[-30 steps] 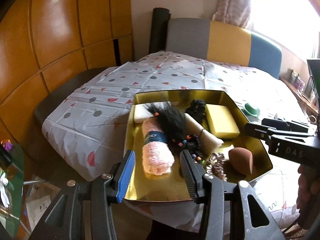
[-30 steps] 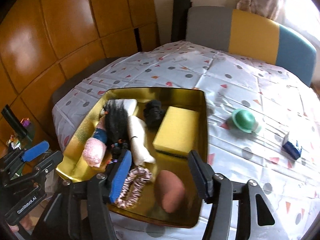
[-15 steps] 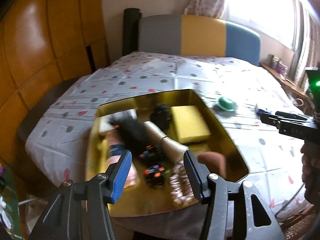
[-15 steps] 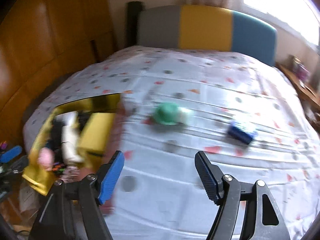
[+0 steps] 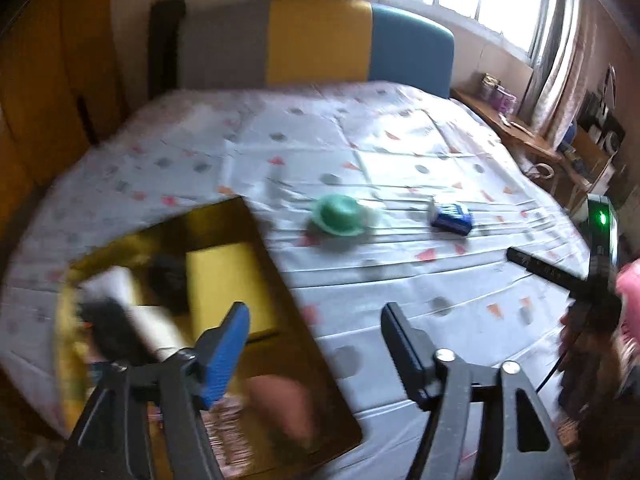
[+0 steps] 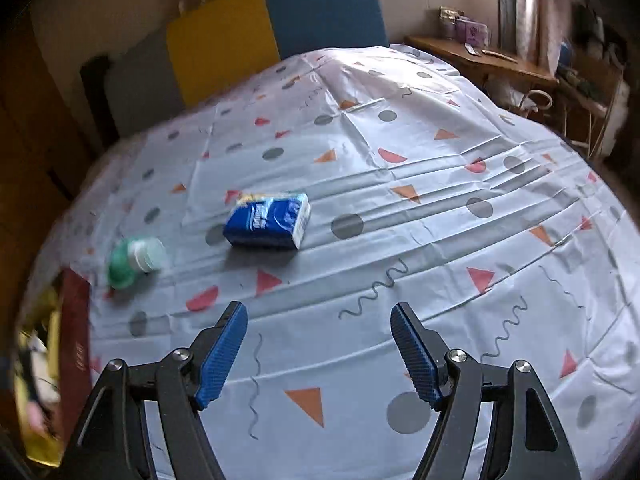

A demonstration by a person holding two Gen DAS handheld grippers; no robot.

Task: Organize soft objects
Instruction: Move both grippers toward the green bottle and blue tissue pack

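A gold tray (image 5: 256,224) at the left holds a yellow sponge (image 5: 224,280), a white roll (image 5: 148,324), black fuzzy pieces (image 5: 168,276), a brown makeup sponge (image 5: 280,404) and a scrunchie, all blurred. My left gripper (image 5: 316,336) hangs over the tray's right rim. Its jaws are opening with nothing between them. A blue tissue pack (image 6: 268,220) and a green-and-white round item (image 6: 134,256) lie on the patterned cloth. My right gripper (image 6: 318,346) hovers over bare cloth nearer than the pack, its jaws opening and empty.
The patterned cloth (image 6: 440,200) covers the whole surface, and the tray's edge (image 6: 74,340) shows at the far left of the right wrist view. A grey, yellow and blue padded back (image 5: 320,40) stands behind. A wooden shelf (image 6: 480,56) with small items lies far right.
Both views have swung right, away from the tray and toward the green item and the tissue pack. Both pairs of jaws stand wider than before, the left one most.
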